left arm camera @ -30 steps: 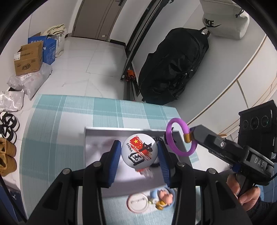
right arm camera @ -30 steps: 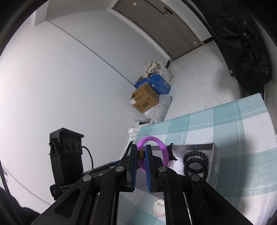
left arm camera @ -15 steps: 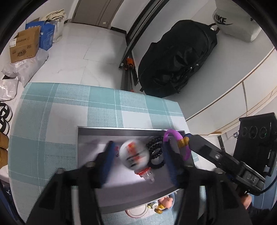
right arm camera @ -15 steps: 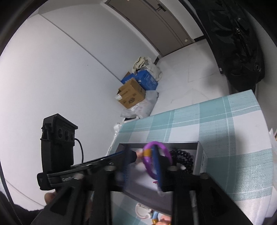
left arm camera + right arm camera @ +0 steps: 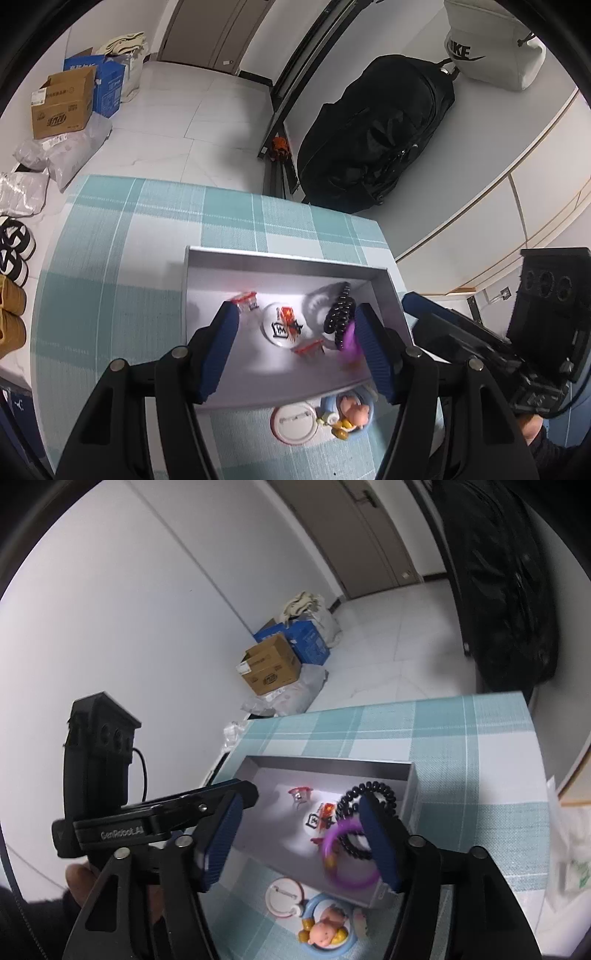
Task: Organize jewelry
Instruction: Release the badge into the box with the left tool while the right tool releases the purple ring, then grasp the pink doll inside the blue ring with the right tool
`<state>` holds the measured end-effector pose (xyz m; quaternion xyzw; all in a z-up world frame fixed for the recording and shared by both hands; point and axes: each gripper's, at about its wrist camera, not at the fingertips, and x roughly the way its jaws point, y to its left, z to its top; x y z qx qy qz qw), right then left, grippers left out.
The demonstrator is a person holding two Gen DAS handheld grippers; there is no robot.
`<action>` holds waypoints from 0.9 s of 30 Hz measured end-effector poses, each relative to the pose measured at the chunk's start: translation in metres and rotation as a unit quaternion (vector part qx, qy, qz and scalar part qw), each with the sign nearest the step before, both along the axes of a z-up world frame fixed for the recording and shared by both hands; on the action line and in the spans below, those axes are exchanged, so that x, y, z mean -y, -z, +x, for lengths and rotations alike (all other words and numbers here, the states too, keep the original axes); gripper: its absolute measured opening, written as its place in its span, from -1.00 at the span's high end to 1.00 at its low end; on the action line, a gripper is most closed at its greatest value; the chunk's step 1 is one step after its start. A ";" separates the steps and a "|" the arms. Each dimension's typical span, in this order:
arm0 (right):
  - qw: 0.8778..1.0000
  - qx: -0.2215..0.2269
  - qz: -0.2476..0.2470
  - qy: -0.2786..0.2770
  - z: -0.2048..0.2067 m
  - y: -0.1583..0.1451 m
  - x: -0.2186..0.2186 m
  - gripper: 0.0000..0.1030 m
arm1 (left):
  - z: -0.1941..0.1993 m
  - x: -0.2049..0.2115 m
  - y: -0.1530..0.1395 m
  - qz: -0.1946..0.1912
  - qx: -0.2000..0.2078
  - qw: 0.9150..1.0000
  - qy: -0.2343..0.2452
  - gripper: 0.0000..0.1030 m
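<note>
jewelry tray (image 5: 280,264) holds badge (image 5: 282,324), coil ties (image 5: 371,814), purple ring (image 5: 345,853); both grippers spread.

Two black handheld grippers: left gripper (image 5: 295,343) and right gripper (image 5: 299,834), both with ribbed blue pads, silver screws, white lettering.

White walls (image 5: 129,609) meet a pale tiled floor (image 5: 207,110) near a grey-brown door (image 5: 369,535). A black bag (image 5: 376,125) leans by the wall; cardboard boxes (image 5: 61,105) sit opposite. A teal checked cloth covers the desk (image 5: 122,258).
</note>
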<state>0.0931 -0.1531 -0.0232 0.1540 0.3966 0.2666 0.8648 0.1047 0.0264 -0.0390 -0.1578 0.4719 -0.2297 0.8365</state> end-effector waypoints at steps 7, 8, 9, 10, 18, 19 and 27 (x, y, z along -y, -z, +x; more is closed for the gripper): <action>1.000 0.007 0.003 0.009 -0.013 -0.003 0.003 -0.40 | -0.012 -0.003 -0.006 0.005 0.016 1.000 -0.009 -0.17; 1.000 0.011 0.000 0.015 -0.016 -0.005 0.005 -0.40 | -0.015 -0.004 -0.007 0.006 0.018 1.000 -0.013 -0.17; 1.000 0.016 -0.003 0.019 -0.019 -0.007 0.006 -0.41 | -0.017 -0.005 -0.007 0.007 0.019 1.000 -0.016 -0.17; 1.000 0.019 -0.003 0.021 -0.020 -0.008 0.007 -0.41 | -0.018 -0.006 -0.007 0.008 0.020 1.000 -0.022 -0.17; 0.998 0.036 -0.038 0.036 -0.050 -0.012 0.012 -0.44 | -0.047 -0.001 -0.009 0.058 0.050 0.996 -0.056 -0.17; 0.997 0.040 -0.048 0.035 -0.055 -0.011 0.011 -0.44 | -0.051 0.000 -0.009 0.062 0.055 0.995 -0.060 -0.17; 0.994 0.022 -0.109 0.001 -0.081 0.010 -0.003 -0.43 | -0.066 0.006 0.010 0.108 0.032 0.991 -0.074 -0.17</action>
